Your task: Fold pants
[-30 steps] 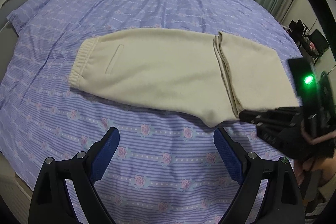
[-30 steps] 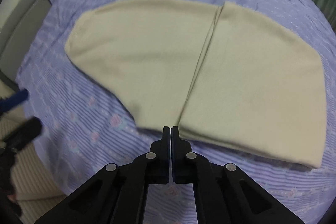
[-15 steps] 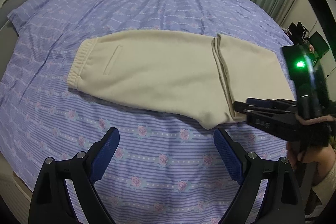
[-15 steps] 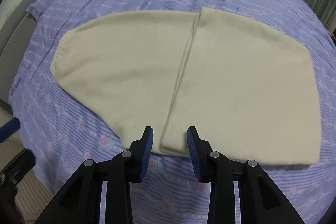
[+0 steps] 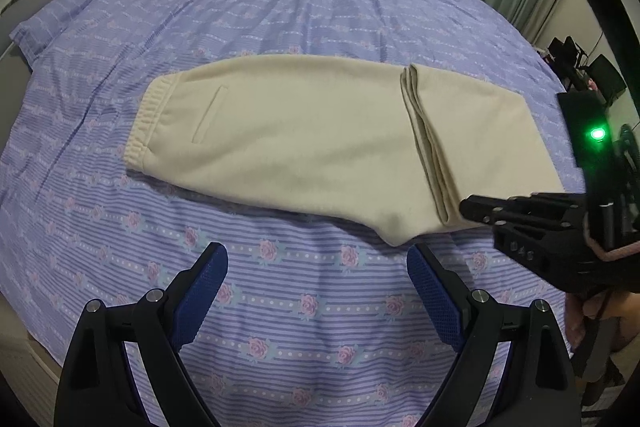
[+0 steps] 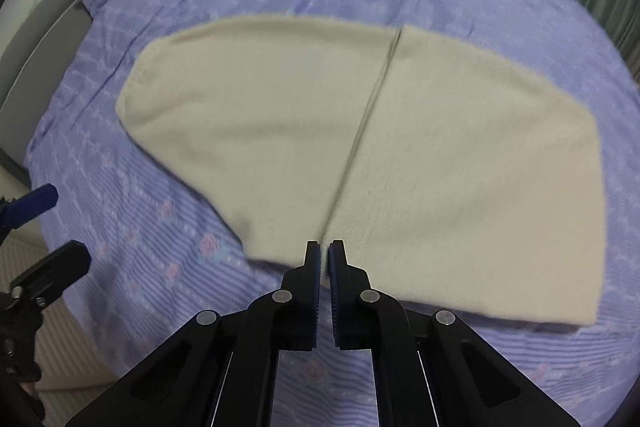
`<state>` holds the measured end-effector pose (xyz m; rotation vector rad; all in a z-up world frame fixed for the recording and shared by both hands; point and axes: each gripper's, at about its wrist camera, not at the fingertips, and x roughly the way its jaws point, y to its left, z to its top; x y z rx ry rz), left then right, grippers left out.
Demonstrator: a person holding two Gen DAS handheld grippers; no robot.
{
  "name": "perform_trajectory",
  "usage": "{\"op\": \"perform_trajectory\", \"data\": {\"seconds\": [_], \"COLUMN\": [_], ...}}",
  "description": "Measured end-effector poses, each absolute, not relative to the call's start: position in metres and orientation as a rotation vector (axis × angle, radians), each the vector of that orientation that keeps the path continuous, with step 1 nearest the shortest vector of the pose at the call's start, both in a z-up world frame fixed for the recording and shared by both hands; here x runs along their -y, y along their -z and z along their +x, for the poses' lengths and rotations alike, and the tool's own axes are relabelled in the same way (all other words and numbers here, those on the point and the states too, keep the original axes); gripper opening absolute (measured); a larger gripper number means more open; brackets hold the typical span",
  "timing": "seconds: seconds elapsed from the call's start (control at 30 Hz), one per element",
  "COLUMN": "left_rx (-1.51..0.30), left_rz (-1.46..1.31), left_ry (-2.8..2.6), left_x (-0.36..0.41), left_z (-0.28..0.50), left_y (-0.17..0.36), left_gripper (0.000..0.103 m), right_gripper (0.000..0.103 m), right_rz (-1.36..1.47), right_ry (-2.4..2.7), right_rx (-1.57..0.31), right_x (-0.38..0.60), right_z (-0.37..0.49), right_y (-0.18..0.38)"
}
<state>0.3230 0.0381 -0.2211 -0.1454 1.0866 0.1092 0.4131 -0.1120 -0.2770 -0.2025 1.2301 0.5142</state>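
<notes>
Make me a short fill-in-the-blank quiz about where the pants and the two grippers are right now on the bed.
1. The cream pants lie on a purple floral ____.
2. The left gripper hovers over the sheet with its jaws ____.
3. The right gripper has its jaws nearly ____ at the near edge of the pants.
4. The elastic waistband is at the ____ end of the pants in the left wrist view.

Missing words: sheet; open; shut; left

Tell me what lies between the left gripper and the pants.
Only bare flowered bedsheet: in the left wrist view, nothing else sits between the open left gripper and the near edge of the pants.
</notes>
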Motion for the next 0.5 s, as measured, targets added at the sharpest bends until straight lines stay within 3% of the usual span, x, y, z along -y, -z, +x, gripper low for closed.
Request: {"op": "perform_trajectory", "data": {"seconds": [0.07, 0.3, 0.37, 0.4, 0.43, 0.5], "left_rx": [-1.087, -1.071, -1.065, -1.062, -1.059, -1.049], "left_rz": [-0.136, -0.120, -0.129, -0.136, -0.152, -0.188], "left_ry": [-0.107, -0.121, -0.134, -0.140, -0.156, -0.177], "left_x": [-0.036, -0.039, -0.046, -0.049, -0.057, -0.070], "left_z": [0.322, 0.320, 0.319, 0.319, 0.317, 0.316], "left_y": [0.222, 0.218, 0.217, 0.218, 0.218, 0.217], "left_gripper": [0.092, 0.092, 0.092, 0.092, 0.092, 0.092], "right_gripper": [0.001, 0.005, 0.024, 0.046, 0.059, 0.065], "right_rz": [-0.200, -0.157, -0.167, -0.178, -0.198, -0.222], "right_ry": [-0.541, -0.534, -0.505, -0.484, -0.448, -0.406], "right_rx": [-1.266, -1.250, -1.215, -1.188, -1.149, -1.089], "right_x": [0.108, 0.105, 0.106, 0.108, 0.107, 0.104], "right_z": [0.413, 0.400, 0.396, 0.395, 0.392, 0.387], "right_y": [0.287, 0.281, 0.265, 0.254, 0.240, 0.218]}}
